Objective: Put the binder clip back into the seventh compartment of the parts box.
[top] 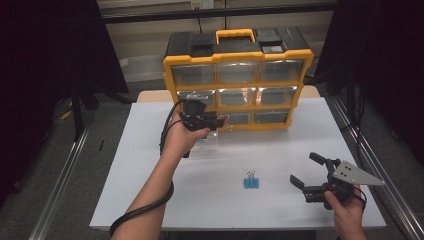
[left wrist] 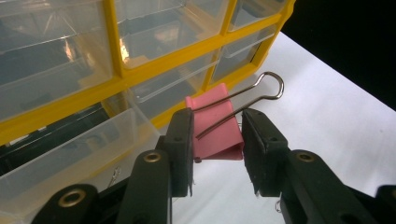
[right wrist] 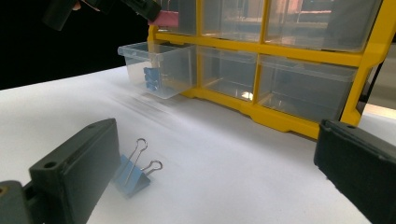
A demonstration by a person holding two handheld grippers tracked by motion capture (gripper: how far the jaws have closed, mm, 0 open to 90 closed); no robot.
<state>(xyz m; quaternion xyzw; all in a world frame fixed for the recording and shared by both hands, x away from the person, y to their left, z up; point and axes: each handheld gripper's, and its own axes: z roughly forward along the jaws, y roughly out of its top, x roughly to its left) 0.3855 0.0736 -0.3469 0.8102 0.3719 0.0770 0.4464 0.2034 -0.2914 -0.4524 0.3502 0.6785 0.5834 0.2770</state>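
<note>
While held: one pink clip (left wrist: 215,126) | one blue clip (top: 251,182) | nine drawers (top: 238,72)

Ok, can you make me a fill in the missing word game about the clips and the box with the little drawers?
1. The left gripper is holding a binder clip whose colour is ____.
2. The binder clip lying on the white table in front of the right gripper is ____.
3. The frame of the drawer box is black and ____.
4. The one drawer pulled out is in the ____ row.

Missing words: pink; blue; yellow; bottom
</note>
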